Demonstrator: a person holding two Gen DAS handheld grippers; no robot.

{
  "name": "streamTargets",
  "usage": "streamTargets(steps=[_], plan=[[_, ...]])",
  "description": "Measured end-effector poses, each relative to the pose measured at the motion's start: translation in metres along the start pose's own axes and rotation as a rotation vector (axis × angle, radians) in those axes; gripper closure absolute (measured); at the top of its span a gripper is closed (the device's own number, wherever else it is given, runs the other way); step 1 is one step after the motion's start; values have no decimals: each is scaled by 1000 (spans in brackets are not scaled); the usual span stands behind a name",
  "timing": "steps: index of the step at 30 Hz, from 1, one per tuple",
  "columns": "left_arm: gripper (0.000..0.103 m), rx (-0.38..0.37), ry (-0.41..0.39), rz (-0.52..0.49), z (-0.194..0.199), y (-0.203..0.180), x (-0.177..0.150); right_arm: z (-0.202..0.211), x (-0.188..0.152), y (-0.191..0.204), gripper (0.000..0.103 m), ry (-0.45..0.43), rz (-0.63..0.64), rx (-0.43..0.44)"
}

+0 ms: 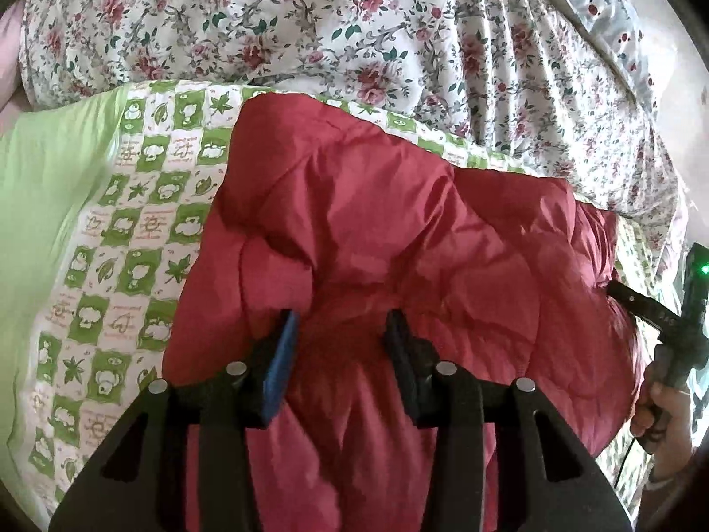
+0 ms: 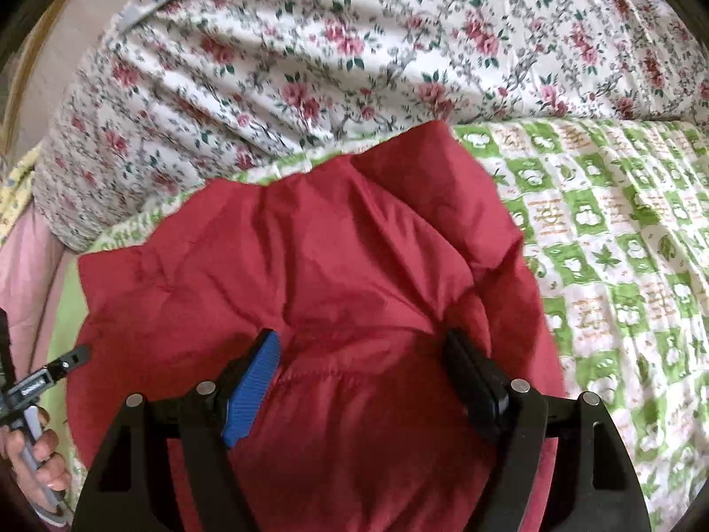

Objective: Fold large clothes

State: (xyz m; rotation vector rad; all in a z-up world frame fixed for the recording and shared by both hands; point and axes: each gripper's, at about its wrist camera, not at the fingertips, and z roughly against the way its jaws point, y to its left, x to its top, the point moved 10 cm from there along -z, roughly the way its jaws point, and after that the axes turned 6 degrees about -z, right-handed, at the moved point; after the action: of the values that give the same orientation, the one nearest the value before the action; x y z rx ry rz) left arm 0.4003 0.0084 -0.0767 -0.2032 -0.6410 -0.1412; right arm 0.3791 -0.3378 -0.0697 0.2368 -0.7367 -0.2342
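A red quilted jacket [image 1: 376,230] lies bunched on a green-and-white patterned bed sheet [image 1: 119,221]. My left gripper [image 1: 341,323] is open, its fingers just above the jacket's near part with red fabric showing between them. My right gripper [image 2: 363,346] is also open over the jacket [image 2: 310,257], jaws wide apart, nothing held. The right gripper also shows at the right edge of the left wrist view [image 1: 620,292], at the jacket's right side. The left gripper shows at the left edge of the right wrist view [image 2: 75,359], by the jacket's left side.
A floral quilt [image 1: 354,31] is piled behind the jacket, also in the right wrist view [image 2: 310,66]. The patterned sheet [image 2: 620,244] spreads to the right. A plain light-green area [image 1: 44,177] lies left. Pink fabric [image 2: 31,266] sits at the far left.
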Motion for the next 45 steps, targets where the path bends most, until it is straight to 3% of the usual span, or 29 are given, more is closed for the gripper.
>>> streamTargets(steps=[5,9,14,18,28,38,45], plan=[[60,8,-11,-10,8,2,-5,22,-4,-6,25,2,-12,12],[50,20,-35,4,14,8,-8,32,-6,-14,25,1,6,-18],[49,9,-36,4,19,11,-11,43,-11,-28,24,10,-6,-26],[25,21,-66,28,27,21,-10,49,-13,-44,21,9,-19,-47],[24,5,-48,126,25,57,-18,51,-18,-74,21,43,-112,-17],[24,-127,2,234,1,74,-29,30,-26,-81,21,117,-208,90],[18,-227,31,277,-18,73,-33,14,-32,-84,15,169,-308,166]])
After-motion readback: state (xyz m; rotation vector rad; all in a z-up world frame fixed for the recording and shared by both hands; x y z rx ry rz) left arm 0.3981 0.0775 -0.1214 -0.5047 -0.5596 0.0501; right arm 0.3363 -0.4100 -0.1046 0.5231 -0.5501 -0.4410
